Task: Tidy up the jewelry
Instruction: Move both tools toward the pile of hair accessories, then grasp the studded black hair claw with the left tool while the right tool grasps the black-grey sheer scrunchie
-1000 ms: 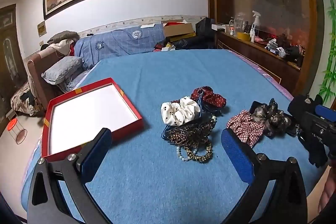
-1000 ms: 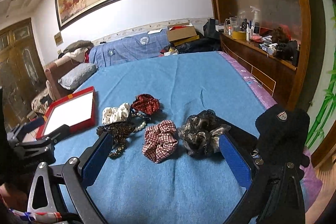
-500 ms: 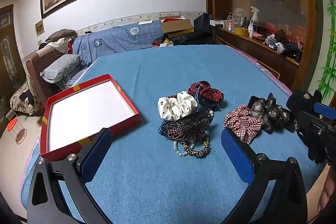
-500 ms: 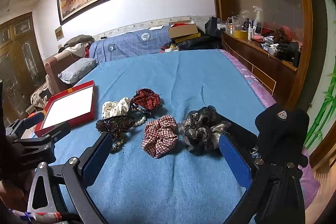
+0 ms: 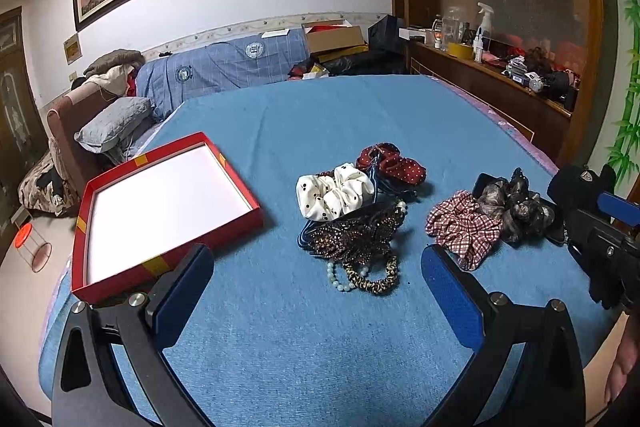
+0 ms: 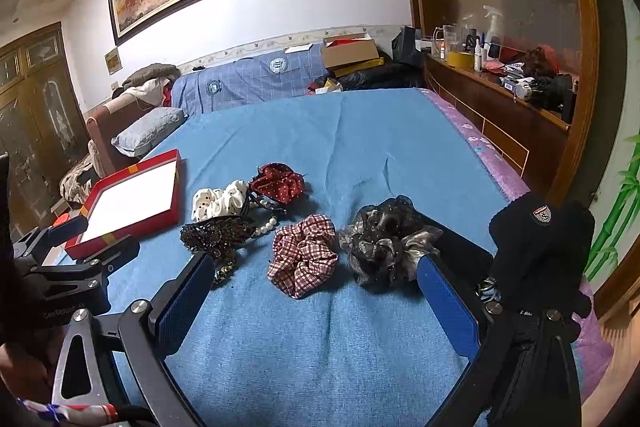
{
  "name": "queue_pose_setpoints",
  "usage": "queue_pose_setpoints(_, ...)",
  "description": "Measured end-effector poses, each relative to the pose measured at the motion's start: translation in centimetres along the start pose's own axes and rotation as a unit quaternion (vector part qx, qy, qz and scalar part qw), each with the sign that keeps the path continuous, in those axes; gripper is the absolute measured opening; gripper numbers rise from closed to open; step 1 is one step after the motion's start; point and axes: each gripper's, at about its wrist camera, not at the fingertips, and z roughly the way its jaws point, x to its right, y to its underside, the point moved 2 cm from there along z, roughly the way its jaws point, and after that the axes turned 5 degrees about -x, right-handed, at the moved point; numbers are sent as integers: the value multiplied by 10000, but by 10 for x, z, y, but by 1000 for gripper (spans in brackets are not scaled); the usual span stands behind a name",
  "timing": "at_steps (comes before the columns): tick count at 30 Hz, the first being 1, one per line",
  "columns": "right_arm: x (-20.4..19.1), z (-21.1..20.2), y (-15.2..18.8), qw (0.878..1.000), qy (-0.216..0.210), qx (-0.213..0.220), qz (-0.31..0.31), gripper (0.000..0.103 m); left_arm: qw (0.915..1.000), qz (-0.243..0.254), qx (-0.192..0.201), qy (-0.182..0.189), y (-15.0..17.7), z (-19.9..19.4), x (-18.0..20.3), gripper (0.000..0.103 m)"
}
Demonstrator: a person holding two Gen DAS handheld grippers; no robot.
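On the blue bed lies a pile: a white dotted scrunchie (image 5: 334, 195), a red dotted one (image 5: 394, 165), a brown beaded hair clip (image 5: 352, 237), a pale bead bracelet (image 5: 338, 277) and a leopard band (image 5: 376, 281). To the right lie a red plaid scrunchie (image 5: 464, 229) (image 6: 304, 254) and a dark gauzy one (image 5: 516, 207) (image 6: 380, 243). A red box with a white inside (image 5: 160, 203) (image 6: 132, 199) sits left. My left gripper (image 5: 318, 289) is open, above the bed short of the pile. My right gripper (image 6: 312, 295) is open, just short of the plaid scrunchie.
A black glove (image 6: 540, 247) and a black flat item (image 6: 456, 247) lie at the bed's right edge. A wooden ledge with bottles (image 5: 480, 39) runs along the right. A sofa with a grey pillow (image 5: 116, 123) stands left, folded bedding (image 5: 224, 67) behind.
Both grippers have tilted and drawn back a little, so the pile and box sit lower and nearer in view. Nothing on the bed has moved; both stay open.
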Motion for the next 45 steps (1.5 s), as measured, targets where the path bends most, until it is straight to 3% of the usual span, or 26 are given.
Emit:
queue_pose_setpoints(13, 12, 6, 0, 9999, -21, -56, 139, 103, 9998, 112, -159, 97, -1, 10, 10, 103)
queue_pose_setpoints(16, 25, 8, -1, 9996, 19, -78, 272, 101, 9976, 72, -402, 564, -2, 20, 12, 103)
queue_pose_setpoints(22, 63, 13, -2, 9970, 130, -145, 751, 92, 9942, 150, -634, 855, 0, 40, 29, 101)
queue_pose_setpoints(25, 76, 19, -1, 9954, 93, -228, 926, 87, 9920, 249, -710, 1018, 2, 46, 39, 92)
queue_pose_setpoints(36, 89, 34, 7, 9934, -80, -373, 1077, 86, 9912, -178, -874, 980, -5, 75, 14, 88)
queue_pose_setpoints(45, 91, 41, 7, 9929, -90, -454, 1094, 86, 9933, 145, -884, 725, -14, 110, 21, 86)
